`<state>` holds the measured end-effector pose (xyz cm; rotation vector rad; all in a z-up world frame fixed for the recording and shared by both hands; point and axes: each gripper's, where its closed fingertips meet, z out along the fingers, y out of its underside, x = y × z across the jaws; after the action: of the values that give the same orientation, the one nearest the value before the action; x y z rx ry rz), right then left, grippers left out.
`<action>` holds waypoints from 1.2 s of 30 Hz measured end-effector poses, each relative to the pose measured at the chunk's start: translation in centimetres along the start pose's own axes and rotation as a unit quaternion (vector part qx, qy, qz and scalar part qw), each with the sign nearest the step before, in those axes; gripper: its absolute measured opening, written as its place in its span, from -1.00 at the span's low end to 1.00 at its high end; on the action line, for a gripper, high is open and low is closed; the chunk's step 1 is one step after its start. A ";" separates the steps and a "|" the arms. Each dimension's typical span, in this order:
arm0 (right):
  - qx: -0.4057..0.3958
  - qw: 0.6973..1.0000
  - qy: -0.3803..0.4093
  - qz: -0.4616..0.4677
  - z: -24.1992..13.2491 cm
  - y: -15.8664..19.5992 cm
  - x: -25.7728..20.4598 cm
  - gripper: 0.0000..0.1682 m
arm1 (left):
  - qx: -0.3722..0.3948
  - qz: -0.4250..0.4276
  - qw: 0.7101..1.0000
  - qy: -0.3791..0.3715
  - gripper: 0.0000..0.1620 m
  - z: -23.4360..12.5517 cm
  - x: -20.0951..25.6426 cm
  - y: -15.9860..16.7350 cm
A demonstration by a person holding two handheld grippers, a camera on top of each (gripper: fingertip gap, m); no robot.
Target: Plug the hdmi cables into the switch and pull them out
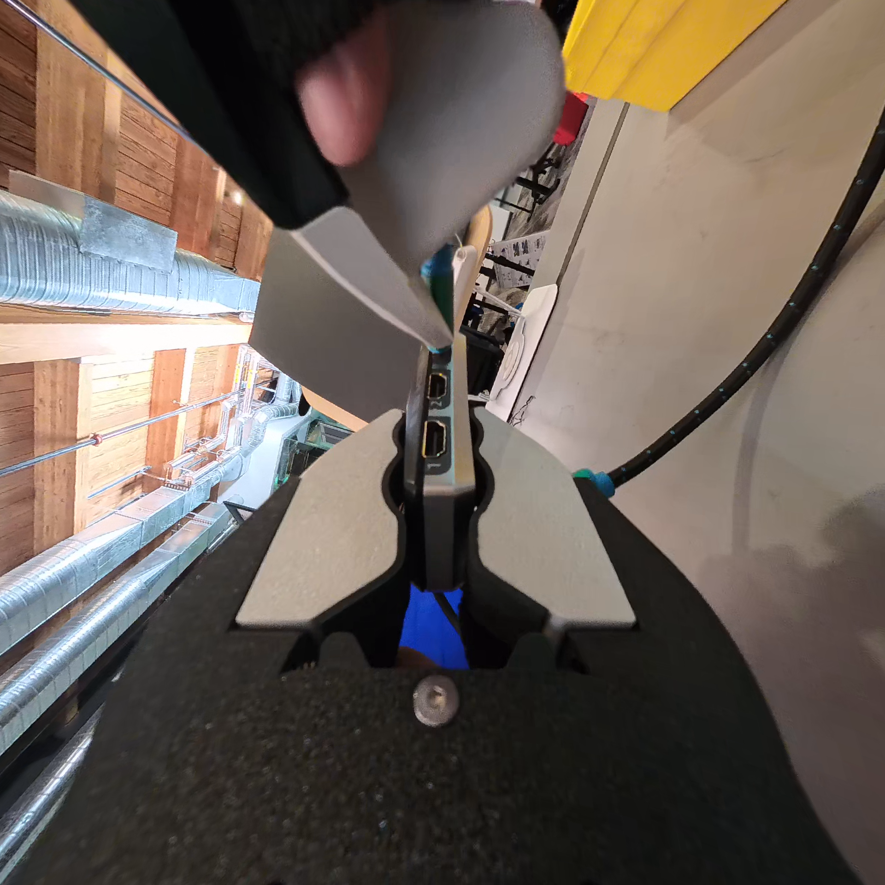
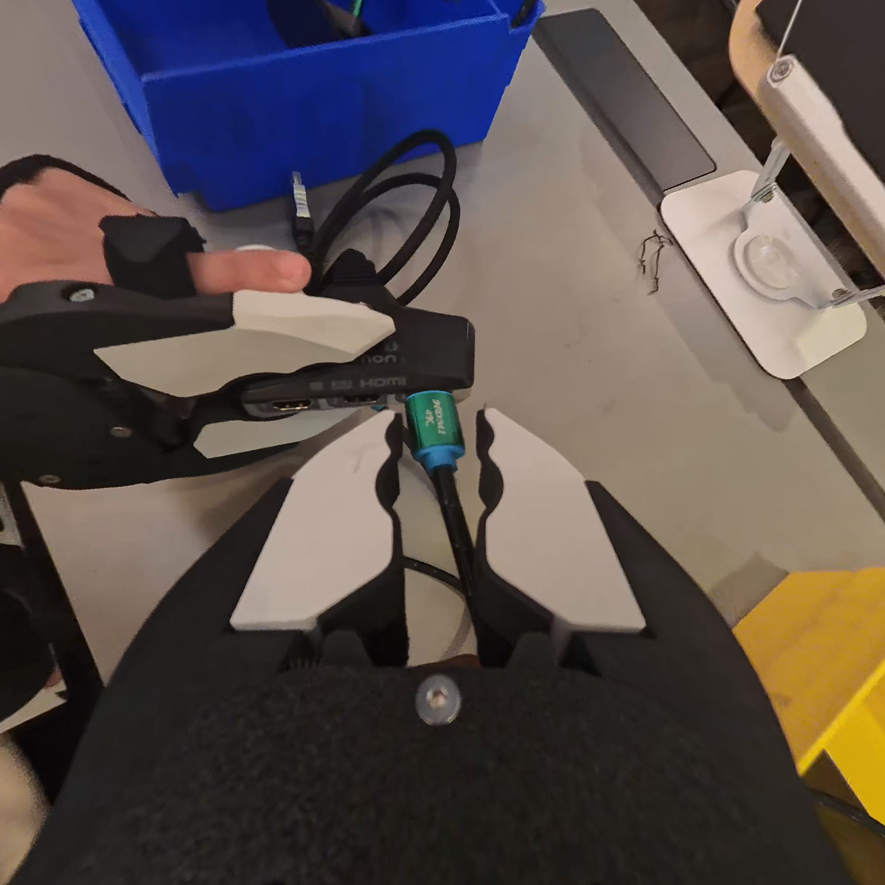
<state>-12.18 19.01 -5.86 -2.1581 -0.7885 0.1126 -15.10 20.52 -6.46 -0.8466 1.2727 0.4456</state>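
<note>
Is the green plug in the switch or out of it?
In. The green plug meets a port on the switch, no metal tip showing; depth cannot be told.

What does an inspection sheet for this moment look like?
Surface: grey table, marked.
Job's things: black switch held off the table; green plug in its end port, two ports free.
Clutter: blue bin, yellow box, white stand base.
Grippers: left gripper shut on switch; right gripper open around plug.
Cables: black cable between right fingers; looped cable behind the switch.
Surroundings: wood ceiling, ducts.
</note>
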 end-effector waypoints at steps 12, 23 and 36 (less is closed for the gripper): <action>0.031 0.999 0.008 0.030 -0.4 1.3 0.6 -0.75 | -0.007 0.004 1.000 0.028 -0.71 0.9 0.8 -0.8; 0.031 0.998 0.004 0.059 -1.5 3.3 0.9 -0.75 | 0.000 0.006 0.999 0.042 -0.71 1.1 2.0 -2.5; 0.051 0.994 -0.009 0.093 -1.9 3.9 0.8 -0.75 | 0.010 0.007 0.999 0.046 -0.71 1.3 2.4 -2.8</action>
<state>-8.92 16.37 -7.33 -2.1326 -0.5778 0.2630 -11.64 19.43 -7.81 -0.8502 1.3662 0.4082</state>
